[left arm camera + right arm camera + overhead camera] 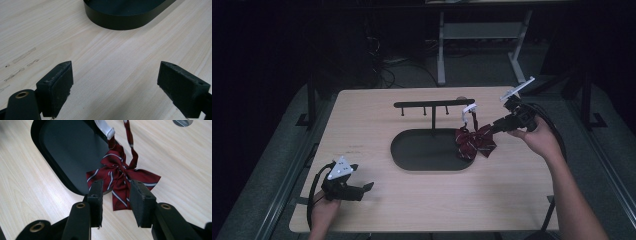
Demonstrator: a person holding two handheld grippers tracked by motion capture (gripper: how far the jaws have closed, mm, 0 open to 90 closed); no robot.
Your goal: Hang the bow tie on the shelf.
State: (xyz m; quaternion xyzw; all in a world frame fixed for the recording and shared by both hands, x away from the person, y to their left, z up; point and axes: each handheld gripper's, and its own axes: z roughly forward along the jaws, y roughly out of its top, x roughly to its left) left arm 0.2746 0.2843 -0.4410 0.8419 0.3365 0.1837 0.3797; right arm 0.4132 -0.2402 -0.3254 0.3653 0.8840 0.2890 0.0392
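High view: a dark red striped bow tie (475,142) is hanging by its strap from the right end of a black hook rack (433,104), its bow resting at the right rim of the oval base tray (412,150) on the wooden table (377,115). The right gripper (493,128) is reaching in at the bow from the right. In the right gripper view its jaws are standing partly apart around the bow tie's (120,182) lower edge, gripping nothing that can be made out. The left gripper (368,187) is idling near the table's front left corner (jaws wide apart, nothing between them). Judging by this, the hanging itself is looking done or nearly so, with the strap's white clasp (469,108) at the bar; only the letting go and drawing back seem left.
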